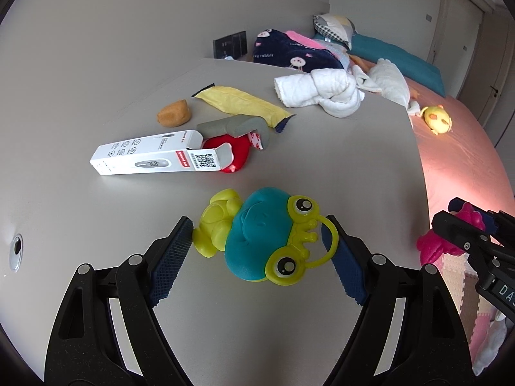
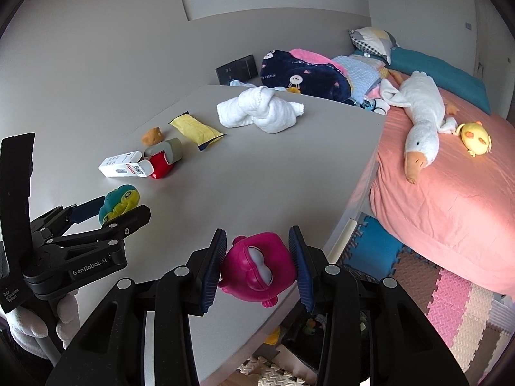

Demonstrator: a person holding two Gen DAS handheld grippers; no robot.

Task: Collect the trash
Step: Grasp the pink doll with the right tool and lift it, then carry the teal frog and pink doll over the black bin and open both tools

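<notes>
Holds in the left gripper (image 1: 259,225) a lime-and-teal plastic frog toy (image 1: 254,238), jaws spread wide, one pad against a hind leg and the other against the thin lime ring by the head. Holds in the right gripper (image 2: 257,231) a magenta plastic animal toy (image 2: 257,267), jaws narrow, pads pressing both flanks, right at the rounded near edge of the pale grey surface (image 1: 96,225).

Looks like clearing the toys aside before the trash itself. Hold both squeezes steady. Mind the frog's ring: thin, likely to flex and let the toy swing. Lift clear of the surface before moving sideways. Leave a gap between the two grippers, which sit close side by side.

Has open grey surface just ahead, nothing in the way. Finds the likely trash farther on, left of centre and well apart from both grippers:
- a white cardboard thermometer box (image 1: 148,157) with an open flap, touching a shiny red object (image 1: 233,154)
- a bent grey foam strip (image 1: 231,125) lying over that red object
- an orange-brown spongy lump (image 1: 173,114)
- a crumpled yellow foil wrapper (image 1: 238,103)

Reach these from the open near side. Avoid the knotted white towel (image 1: 315,91) beyond them.

Drops off on the right to a coloured foam puzzle floor mat (image 2: 450,296), then the pink-sheeted bed (image 2: 450,193) with a white plush goose (image 2: 421,112). No bin visible.
</notes>
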